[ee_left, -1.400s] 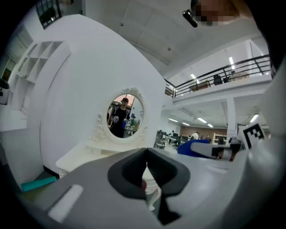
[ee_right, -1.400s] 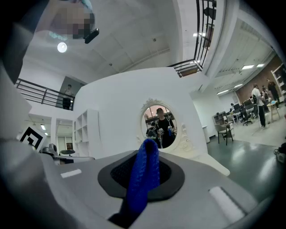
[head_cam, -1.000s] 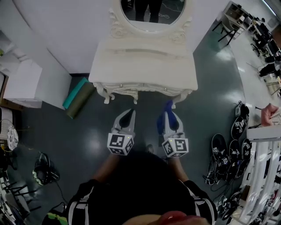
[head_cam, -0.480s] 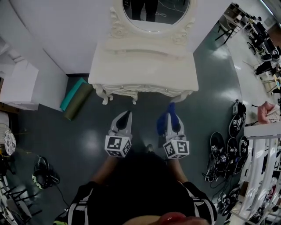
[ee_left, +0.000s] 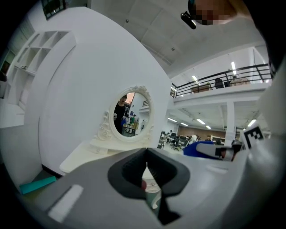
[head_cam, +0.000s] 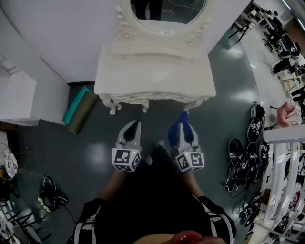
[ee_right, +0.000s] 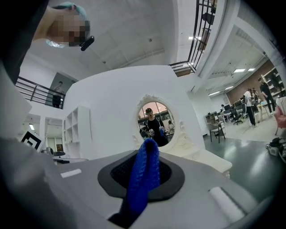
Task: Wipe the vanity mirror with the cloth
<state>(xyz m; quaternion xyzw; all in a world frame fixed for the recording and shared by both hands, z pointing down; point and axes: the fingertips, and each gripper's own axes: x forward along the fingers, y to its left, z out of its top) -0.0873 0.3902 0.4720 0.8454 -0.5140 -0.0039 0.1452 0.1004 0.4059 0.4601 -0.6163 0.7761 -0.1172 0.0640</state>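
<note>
As you stand on the shiny dark grey floor, the white carved vanity table and oval mirror are ahead. Your left gripper has its jaws together. Your right gripper pinches the blue knitted cloth, well apart from the mirror.

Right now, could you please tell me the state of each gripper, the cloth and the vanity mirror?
left gripper: jaws together, holding nothing, short of the vanity table.
right gripper: jaws shut on the blue cloth.
blue cloth: pinched between the right jaws, sticking up past them, not on the glass.
vanity mirror: upright at the back of the vanity table, neither gripper touching it.
</note>
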